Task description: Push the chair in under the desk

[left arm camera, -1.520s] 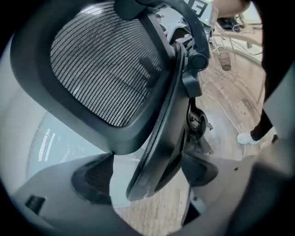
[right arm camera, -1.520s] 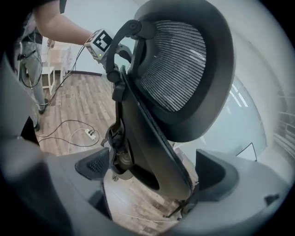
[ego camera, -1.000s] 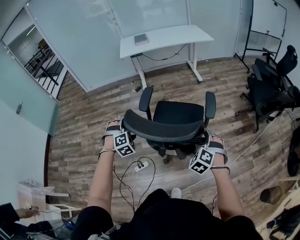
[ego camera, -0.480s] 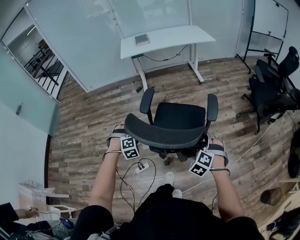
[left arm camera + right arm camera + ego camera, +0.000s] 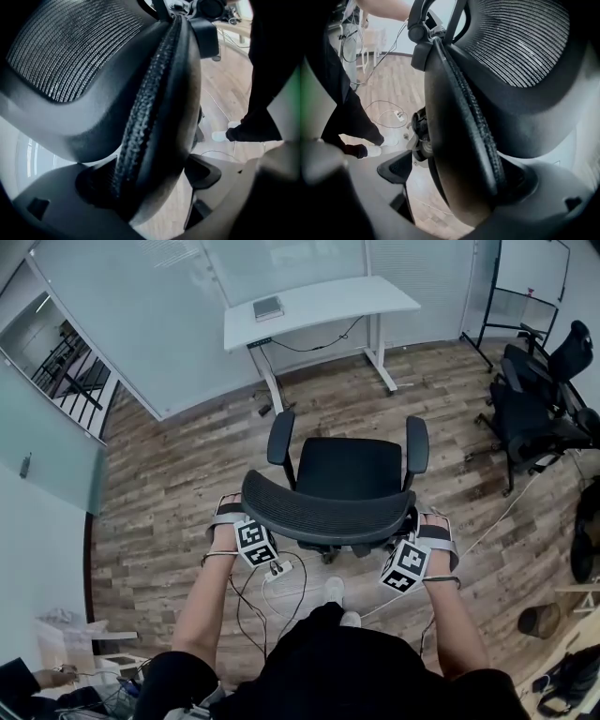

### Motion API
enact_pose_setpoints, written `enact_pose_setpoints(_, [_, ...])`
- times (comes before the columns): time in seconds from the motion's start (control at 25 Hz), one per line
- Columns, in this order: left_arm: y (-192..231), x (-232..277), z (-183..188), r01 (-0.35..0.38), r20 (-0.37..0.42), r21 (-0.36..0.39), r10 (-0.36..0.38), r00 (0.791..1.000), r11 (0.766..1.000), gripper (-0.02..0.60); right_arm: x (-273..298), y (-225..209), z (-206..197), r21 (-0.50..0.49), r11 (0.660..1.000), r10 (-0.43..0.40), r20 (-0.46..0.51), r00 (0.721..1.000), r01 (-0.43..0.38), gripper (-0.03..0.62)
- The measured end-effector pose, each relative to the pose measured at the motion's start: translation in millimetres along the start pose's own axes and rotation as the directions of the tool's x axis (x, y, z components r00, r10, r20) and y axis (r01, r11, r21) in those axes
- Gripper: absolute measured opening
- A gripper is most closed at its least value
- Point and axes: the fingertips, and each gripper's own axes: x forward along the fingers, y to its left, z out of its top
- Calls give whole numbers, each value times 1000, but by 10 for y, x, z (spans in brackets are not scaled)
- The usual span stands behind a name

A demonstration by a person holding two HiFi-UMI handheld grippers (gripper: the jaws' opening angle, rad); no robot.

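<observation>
A black mesh office chair [image 5: 352, 470] stands on the wood floor, its seat facing the white desk [image 5: 319, 301] by the far glass wall, with open floor between them. I stand behind it. My left gripper [image 5: 249, 524] is at the left end of the curved backrest [image 5: 319, 512], my right gripper [image 5: 413, 532] at the right end. In the left gripper view the backrest rim [image 5: 150, 117] runs between the jaws of the left gripper [image 5: 150, 183], which are closed on it. The right gripper [image 5: 459, 187] holds the rim [image 5: 464, 122] the same way.
A white power strip [image 5: 279, 569] with looped cables lies on the floor by my feet. Two other black chairs [image 5: 534, 409] crowd the right side, near a whiteboard stand [image 5: 525, 306]. A small grey box [image 5: 268, 307] sits on the desk. A glass partition runs along the left.
The chair and both grippers have moved a little forward toward the desk, and I have stepped after them. Both grips on the backrest are unchanged.
</observation>
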Motion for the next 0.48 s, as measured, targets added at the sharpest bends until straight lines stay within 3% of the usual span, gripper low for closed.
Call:
enact_pose_setpoints(0.08, [-9,-10,10,-4,-15,-15,4,1000,1000,456,15,-121,-7,-1,998,-70,17,997,70,501])
enact_pose_setpoints(0.16, [25,9,30,-16,-15,-25,16,1000,1000,456,46,-208,-4,-5,995,-98,26,995,98,491])
enact_pose_setpoints(0.48, [275,195,43,-45,-7,-40,44,999,998,456,285,-399,54,-31,997,-71,31,997,72,491])
